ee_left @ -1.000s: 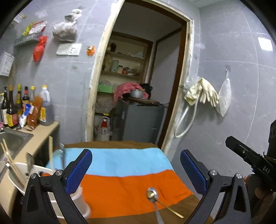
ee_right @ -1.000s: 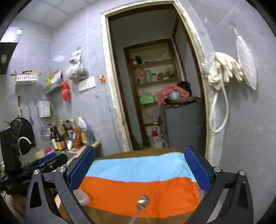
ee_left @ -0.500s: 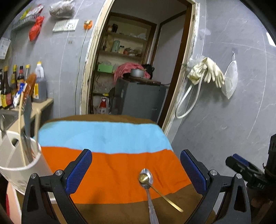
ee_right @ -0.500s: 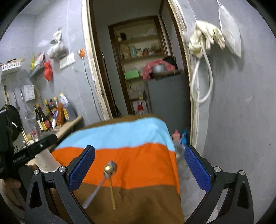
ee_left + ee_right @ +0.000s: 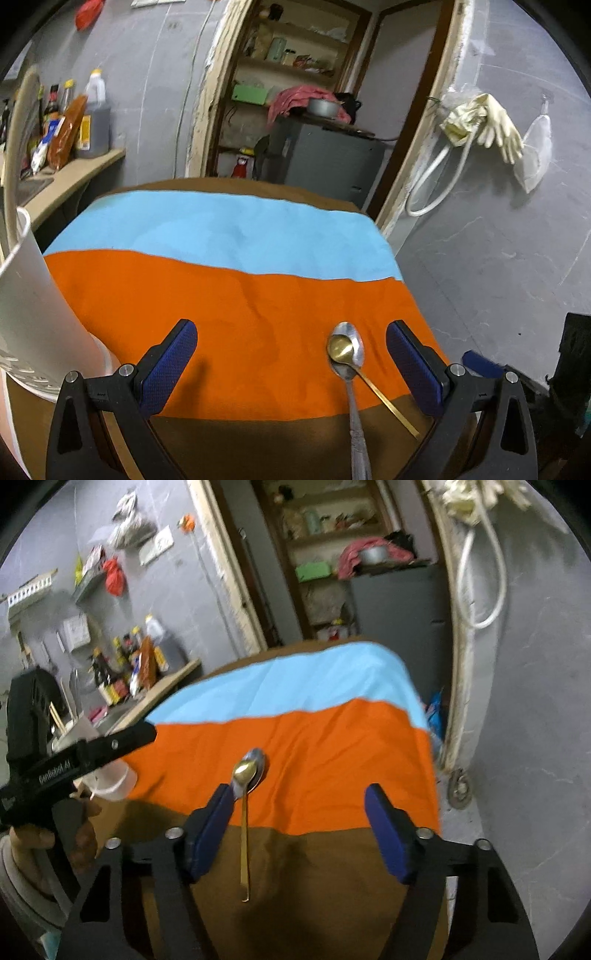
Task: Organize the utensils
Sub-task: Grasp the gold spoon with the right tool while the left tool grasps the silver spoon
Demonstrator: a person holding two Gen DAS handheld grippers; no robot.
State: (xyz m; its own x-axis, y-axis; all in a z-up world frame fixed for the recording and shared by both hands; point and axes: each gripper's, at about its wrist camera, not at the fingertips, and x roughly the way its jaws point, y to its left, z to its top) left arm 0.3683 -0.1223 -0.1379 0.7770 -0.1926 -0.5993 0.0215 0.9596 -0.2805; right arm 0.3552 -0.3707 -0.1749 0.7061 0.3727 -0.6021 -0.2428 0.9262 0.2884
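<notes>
A gold spoon (image 5: 341,349) lies with its bowl nested in a silver spoon (image 5: 355,406) on the striped cloth (image 5: 221,295). In the right wrist view the gold spoon (image 5: 244,812) and the silver spoon (image 5: 258,764) lie just ahead of my right gripper (image 5: 299,834), by its left finger. My right gripper is open and empty. My left gripper (image 5: 291,365) is open and empty, with the spoons near its right finger. A white utensil holder (image 5: 33,325) stands at the left of the table; it also shows in the right wrist view (image 5: 110,775).
The table has blue, orange and brown stripes. A counter with bottles (image 5: 74,125) and a sink lies to the left. A doorway (image 5: 295,110) with shelves and a grey cabinet is behind. Gloves (image 5: 484,122) and a hose hang on the right wall.
Both grippers have tipped down and moved closer to the table, so the spoons sit nearer the fingers. The white holder has slid to the left edge of the left wrist view.
</notes>
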